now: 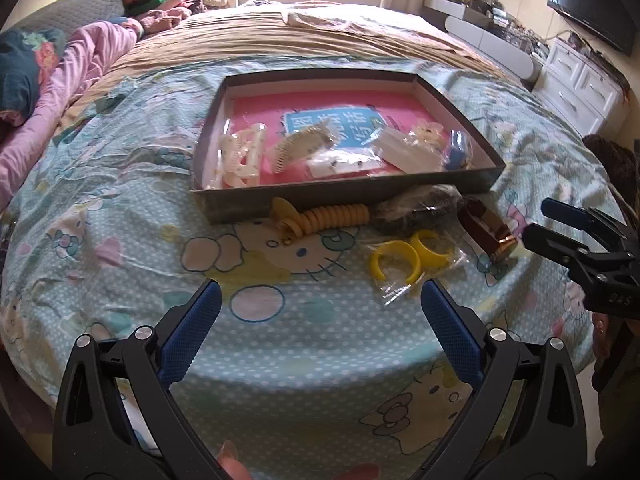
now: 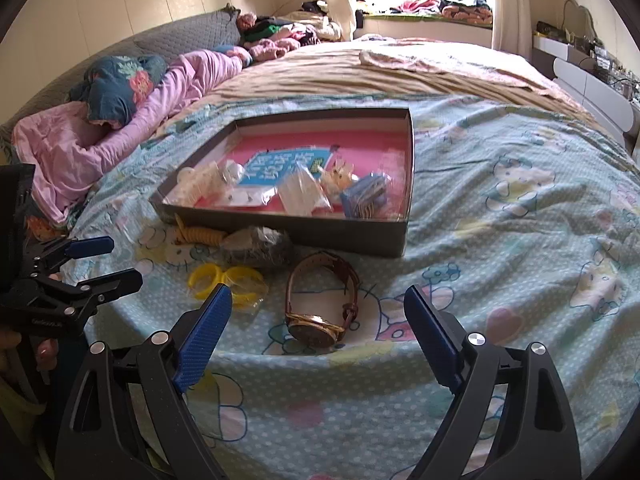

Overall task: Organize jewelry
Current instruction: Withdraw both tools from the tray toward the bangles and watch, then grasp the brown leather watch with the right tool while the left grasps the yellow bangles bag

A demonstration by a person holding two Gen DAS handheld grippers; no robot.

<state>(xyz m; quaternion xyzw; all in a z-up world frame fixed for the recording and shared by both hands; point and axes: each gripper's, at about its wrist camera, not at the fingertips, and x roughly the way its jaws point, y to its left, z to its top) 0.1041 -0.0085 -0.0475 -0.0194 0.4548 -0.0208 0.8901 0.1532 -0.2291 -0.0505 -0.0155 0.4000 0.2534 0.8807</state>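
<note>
A shallow dark box [image 1: 340, 194] [image 2: 280, 226] with a pink floor lies on the bed. It holds a white hair claw [image 1: 242, 156], a comb clip [image 1: 304, 144], an earring card [image 1: 340, 164] and a blue piece [image 2: 366, 196]. In front of it lie a yellow spiral hair tie [image 1: 320, 218], a dark item in plastic [image 2: 256, 250], bagged yellow bangles [image 1: 404, 258] [image 2: 228, 278] and a brown-strap gold watch [image 2: 320, 304] [image 1: 486, 228]. My left gripper [image 1: 320, 292] [image 2: 122, 262] hovers open, short of the bangles. My right gripper [image 2: 318, 294] [image 1: 538, 220] stands open with the watch just beyond its fingertips.
The bed is covered by a pale blue cartoon-print sheet [image 2: 500, 240]. A pink quilt [image 2: 100, 148] and pillows lie at the left. A white dresser [image 1: 576, 88] and a wall television [image 1: 592, 4] stand to the right, and the bed's near edge drops below both grippers.
</note>
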